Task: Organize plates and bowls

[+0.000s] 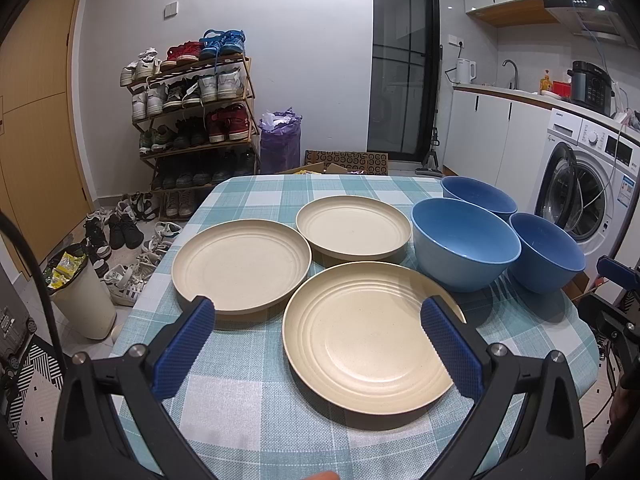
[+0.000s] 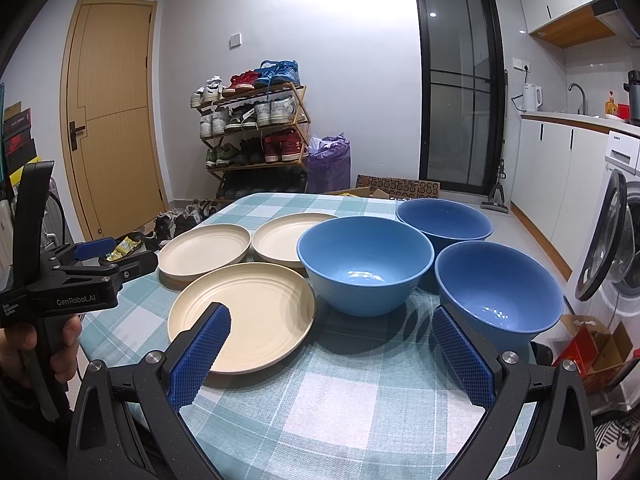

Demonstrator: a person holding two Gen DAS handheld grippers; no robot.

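Directly ahead of the left tongs (image 1: 318,334), the nearest cream plate (image 1: 368,344) lies flat on the checked table (image 1: 248,420), its near rim between and just beyond the spread blue pads, which hold nothing. Two more cream plates (image 1: 240,266) (image 1: 354,232) sit behind it, side by side and apart, none yet stacked. To their right stand three blue bowls: the light blue bowl (image 2: 366,264) in the middle, a darker bowl (image 2: 498,290) nearest the right tongs (image 2: 334,342), and a third (image 2: 444,218) at the far edge. The right tongs, likewise spread wide and empty, hover over bare cloth with the near plate off their left pad and the near bowl just beyond their right pad, so by this reading the left hand is better placed for plates, the right for bowls. Only the right wrist view shows the left tongs from the side, gripped by a hand (image 2: 48,344); the left wrist view alone shows a bin (image 1: 82,292) on the floor beside the table.
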